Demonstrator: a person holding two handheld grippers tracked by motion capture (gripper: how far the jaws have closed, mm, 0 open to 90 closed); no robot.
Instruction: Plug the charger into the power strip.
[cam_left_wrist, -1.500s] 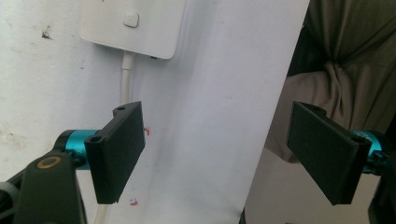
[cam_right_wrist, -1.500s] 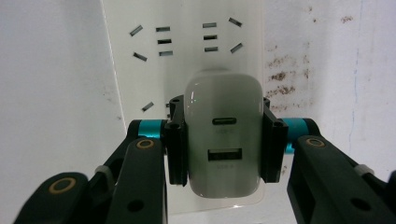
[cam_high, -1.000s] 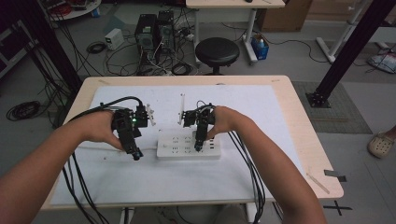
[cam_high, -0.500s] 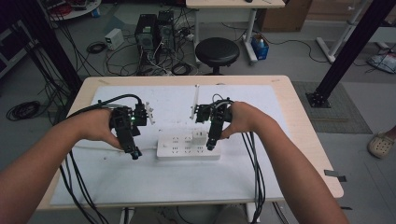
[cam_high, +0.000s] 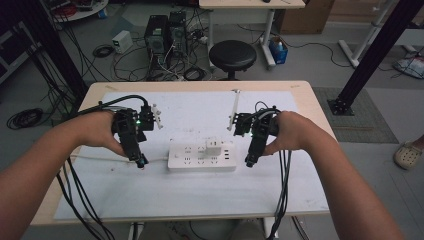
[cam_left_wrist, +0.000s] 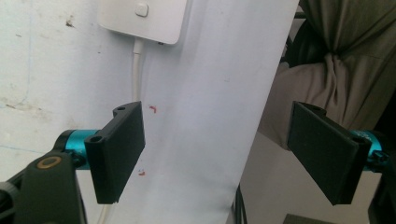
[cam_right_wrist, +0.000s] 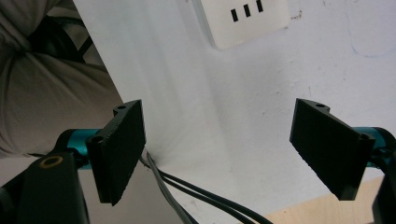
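Left jaws: the left gripper (cam_left_wrist: 215, 154) is held wide open, with nothing between.
Right jaws: the right gripper (cam_right_wrist: 217, 154) is held wide open too.
Power strip (cam_high: 202, 157): seen beyond the jaw tips, untouched.

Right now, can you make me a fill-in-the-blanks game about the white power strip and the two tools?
1. The power strip lies ___ the left tool and the right tool.
2. Both tools are ___, holding nothing.
3. The charger plugged into the strip is ___ in colour.

Missing words: between; open; white
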